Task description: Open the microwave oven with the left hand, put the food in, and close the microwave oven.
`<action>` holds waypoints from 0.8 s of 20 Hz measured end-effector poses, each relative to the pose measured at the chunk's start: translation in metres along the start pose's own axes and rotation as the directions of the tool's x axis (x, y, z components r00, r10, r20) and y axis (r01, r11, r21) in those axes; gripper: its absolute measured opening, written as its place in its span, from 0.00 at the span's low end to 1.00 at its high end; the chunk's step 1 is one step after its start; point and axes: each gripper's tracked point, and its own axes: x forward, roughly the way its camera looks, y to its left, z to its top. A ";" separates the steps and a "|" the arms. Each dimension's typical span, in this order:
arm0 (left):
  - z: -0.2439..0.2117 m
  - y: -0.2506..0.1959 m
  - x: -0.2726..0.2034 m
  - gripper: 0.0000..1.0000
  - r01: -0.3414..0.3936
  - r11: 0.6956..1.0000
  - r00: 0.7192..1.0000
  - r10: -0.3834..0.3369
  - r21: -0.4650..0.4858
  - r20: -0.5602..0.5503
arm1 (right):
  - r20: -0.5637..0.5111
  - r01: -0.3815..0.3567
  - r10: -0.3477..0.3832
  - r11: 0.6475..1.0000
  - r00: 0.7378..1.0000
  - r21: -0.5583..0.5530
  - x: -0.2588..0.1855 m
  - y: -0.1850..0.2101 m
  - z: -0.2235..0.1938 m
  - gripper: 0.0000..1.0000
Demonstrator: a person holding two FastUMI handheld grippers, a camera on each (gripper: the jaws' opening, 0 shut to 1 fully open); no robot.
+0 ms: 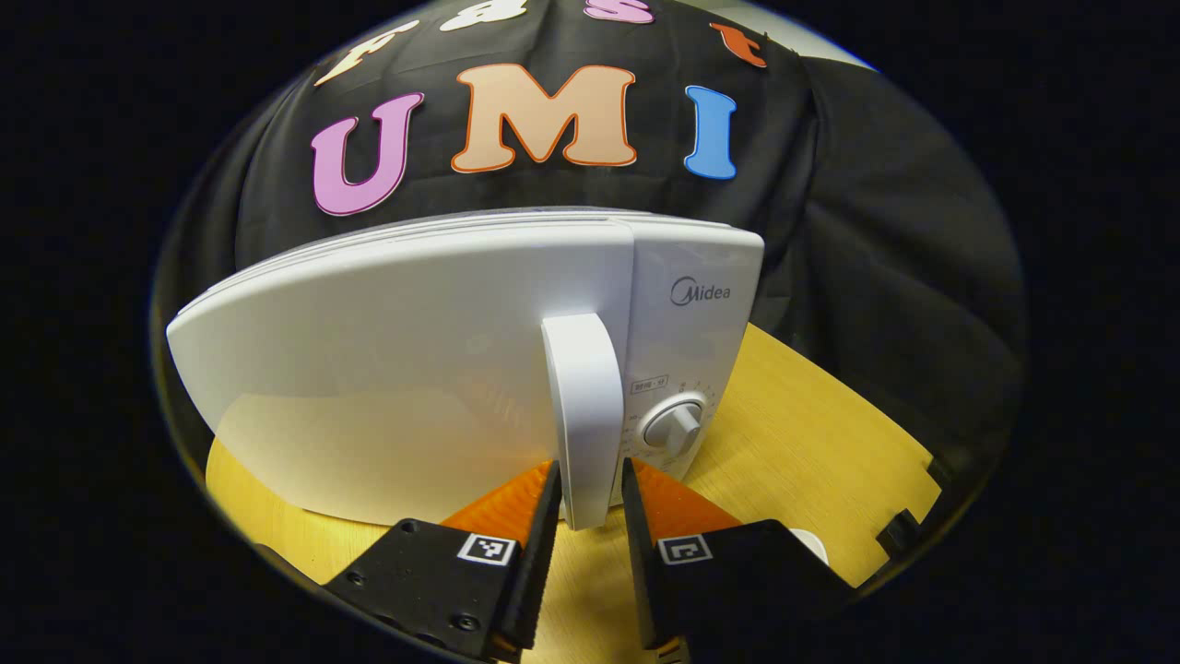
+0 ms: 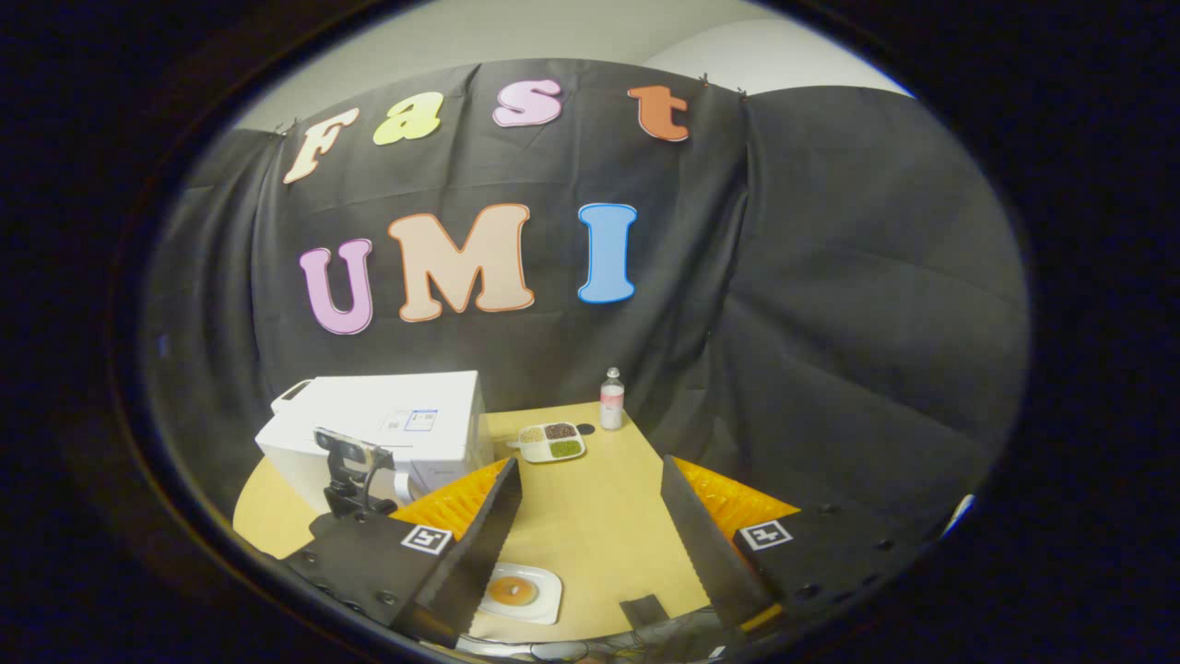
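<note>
Microwave oven (image 1: pixel 415 369): a smooth white box with rounded corners, standing on the wooden table (image 1: pixel 811 415); its front is plain and glossy, and the door is shut flush with the control panel.
Handle (image 1: pixel 583 415): a white, rounded vertical bar at the door's right edge, its long axis running up and down, its lower end reaching to the bottom of the door.
Knob (image 1: pixel 676 424): a round white dial with a raised grip bar, on the panel just right of the handle.
Left gripper (image 1: pixel 590 489): its two fingers stand one on each side of the handle's lower end, narrowly parted; whether both press on the handle I cannot tell. In the right gripper view the same tool (image 2: pixel 350 475) is seen in front of the oven.
Right gripper (image 2: pixel 590 503): fingers spread wide with ribbed inner faces, nothing between them, held over the table to the right of the oven.
Food plate (image 2: pixel 521 592): a white, rounded-square plate with a round brown item at its middle, on the table in front of the oven.
Divided tray (image 2: pixel 551 443): a white dish in compartments of grains, just right of the oven.
Bottle (image 2: pixel 611 398): small, clear, upright, beyond the tray, farther right of the oven.
</note>
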 end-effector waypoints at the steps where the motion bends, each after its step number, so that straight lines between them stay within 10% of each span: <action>1: 0.000 0.002 0.001 0.40 -0.011 1.000 1.000 0.011 -0.002 -0.003 | 0.000 -0.004 0.004 1.000 1.000 -0.003 -0.001 0.001 -0.001 0.92; 16: -0.001 0.001 -0.001 0.06 -0.057 0.997 0.998 0.056 -0.057 -0.023 | -0.038 -0.039 0.037 0.998 0.999 -0.044 -0.002 0.002 -0.022 0.97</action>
